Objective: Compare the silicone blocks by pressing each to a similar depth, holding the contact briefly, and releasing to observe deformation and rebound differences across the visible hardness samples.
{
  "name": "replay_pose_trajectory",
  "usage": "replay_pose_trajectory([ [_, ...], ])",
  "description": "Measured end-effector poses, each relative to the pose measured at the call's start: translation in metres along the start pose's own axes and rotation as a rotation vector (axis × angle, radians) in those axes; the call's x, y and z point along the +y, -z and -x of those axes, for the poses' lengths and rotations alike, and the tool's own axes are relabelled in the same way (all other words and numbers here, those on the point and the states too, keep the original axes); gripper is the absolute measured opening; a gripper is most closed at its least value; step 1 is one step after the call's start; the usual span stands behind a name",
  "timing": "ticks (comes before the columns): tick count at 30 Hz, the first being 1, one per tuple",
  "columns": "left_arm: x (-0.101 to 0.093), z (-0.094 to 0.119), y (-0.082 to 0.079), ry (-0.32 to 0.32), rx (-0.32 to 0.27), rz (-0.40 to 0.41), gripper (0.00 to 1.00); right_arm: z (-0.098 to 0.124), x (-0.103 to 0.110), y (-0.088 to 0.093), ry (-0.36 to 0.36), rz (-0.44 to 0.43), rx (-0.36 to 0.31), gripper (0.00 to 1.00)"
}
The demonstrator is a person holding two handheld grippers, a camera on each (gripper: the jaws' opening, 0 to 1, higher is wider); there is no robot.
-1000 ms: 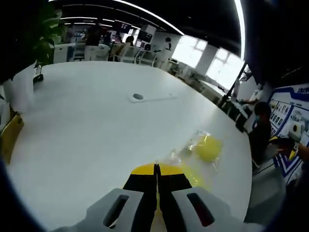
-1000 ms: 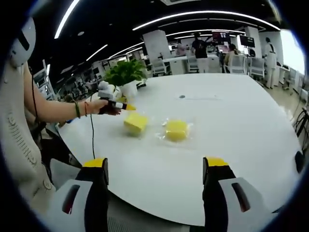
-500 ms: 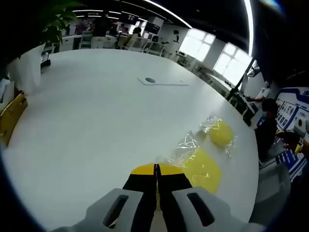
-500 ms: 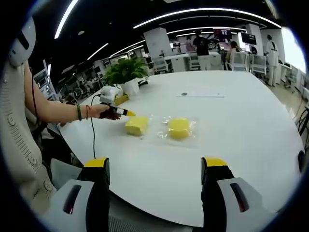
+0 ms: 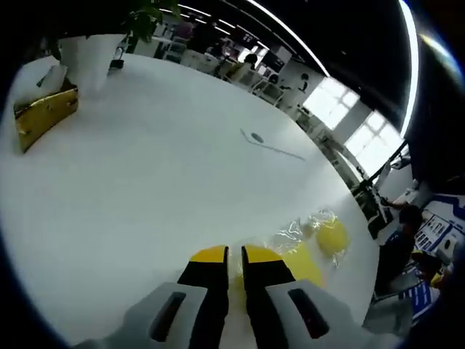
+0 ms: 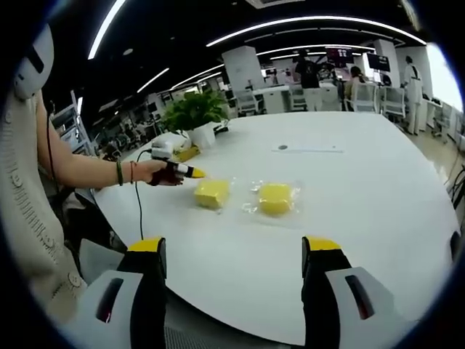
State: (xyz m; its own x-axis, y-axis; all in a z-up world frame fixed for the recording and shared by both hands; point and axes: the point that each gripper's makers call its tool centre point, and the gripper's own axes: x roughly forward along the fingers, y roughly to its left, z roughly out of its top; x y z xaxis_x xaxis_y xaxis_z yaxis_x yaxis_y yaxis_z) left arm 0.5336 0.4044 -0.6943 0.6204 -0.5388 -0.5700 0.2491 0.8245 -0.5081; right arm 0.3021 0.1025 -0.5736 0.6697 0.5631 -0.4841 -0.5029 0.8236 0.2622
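Two yellow silicone blocks in clear wrap lie on the white table [image 6: 349, 218]: one [image 6: 211, 193] on the left, one [image 6: 275, 198] on the right. A hand holds my left gripper [image 6: 193, 174] with its yellow tip at the left block's upper left corner; I cannot tell if they touch. In the left gripper view that gripper [image 5: 234, 256] is shut to a thin slit. The near block [image 5: 304, 266] lies just past its tips and the other block [image 5: 332, 236] further on. My right gripper [image 6: 234, 251] hangs open off the table's near edge, holding nothing.
A potted plant [image 6: 193, 110] stands at the table's far left, its white pot [image 5: 91, 59] beside a gold tissue box [image 5: 43, 115]. A flat strip with a round hole [image 5: 256, 138] lies mid-table. People and chairs fill the room beyond. A person's arm [image 6: 87, 171] reaches in from the left.
The left gripper view has swung and tilted, bringing the tissue box and pot into sight. Its jaws, pressed together before, now show a thin slit. The right gripper stays open and nearly still.
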Motion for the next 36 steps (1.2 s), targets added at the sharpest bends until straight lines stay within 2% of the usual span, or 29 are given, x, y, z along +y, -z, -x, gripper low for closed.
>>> replay_pose_trajectory([
  [4,-0.011,0.022,-0.009,0.015,-0.045,0.01,0.11,0.0,0.004,-0.003,-0.02,0.007,-0.014,0.71],
  [6,-0.024,0.038,-0.01,0.033,-0.074,0.012,0.14,0.001,0.006,-0.006,-0.032,0.017,-0.027,0.71],
  [8,-0.044,0.055,-0.011,0.099,-0.118,0.018,0.2,0.001,0.009,-0.008,-0.045,0.023,-0.039,0.71],
  [9,-0.057,0.065,-0.009,0.141,-0.136,0.069,0.23,0.002,0.01,-0.008,-0.052,0.023,-0.046,0.72],
  [11,-0.071,0.082,-0.005,0.175,-0.159,0.101,0.28,0.004,0.012,-0.01,-0.065,0.026,-0.058,0.72],
  [19,-0.11,0.138,0.023,0.18,-0.227,0.038,0.4,0.014,0.016,-0.012,-0.096,0.036,-0.097,0.73],
  [21,-0.12,0.151,0.036,0.176,-0.23,0.002,0.46,0.016,0.017,-0.011,-0.105,0.035,-0.105,0.74],
  [24,-0.132,0.168,0.058,0.156,-0.204,-0.089,0.53,0.021,0.016,-0.009,-0.112,0.026,-0.112,0.75],
  [27,-0.144,0.183,0.082,0.131,-0.177,-0.215,0.6,0.027,0.014,-0.003,-0.125,-0.009,-0.11,0.75],
  [28,-0.146,0.186,0.088,0.122,-0.166,-0.232,0.61,0.029,0.013,-0.001,-0.125,-0.01,-0.111,0.75],
  [31,-0.147,0.197,0.109,0.064,-0.123,-0.294,0.64,0.036,0.007,0.015,-0.109,-0.02,-0.07,0.78],
  [33,-0.148,0.202,0.116,0.036,-0.116,-0.332,0.65,0.04,0.005,0.022,-0.105,-0.031,-0.06,0.79],
  [36,-0.15,0.213,0.122,0.0,-0.131,-0.347,0.67,0.045,0.001,0.029,-0.092,-0.033,-0.049,0.79],
])
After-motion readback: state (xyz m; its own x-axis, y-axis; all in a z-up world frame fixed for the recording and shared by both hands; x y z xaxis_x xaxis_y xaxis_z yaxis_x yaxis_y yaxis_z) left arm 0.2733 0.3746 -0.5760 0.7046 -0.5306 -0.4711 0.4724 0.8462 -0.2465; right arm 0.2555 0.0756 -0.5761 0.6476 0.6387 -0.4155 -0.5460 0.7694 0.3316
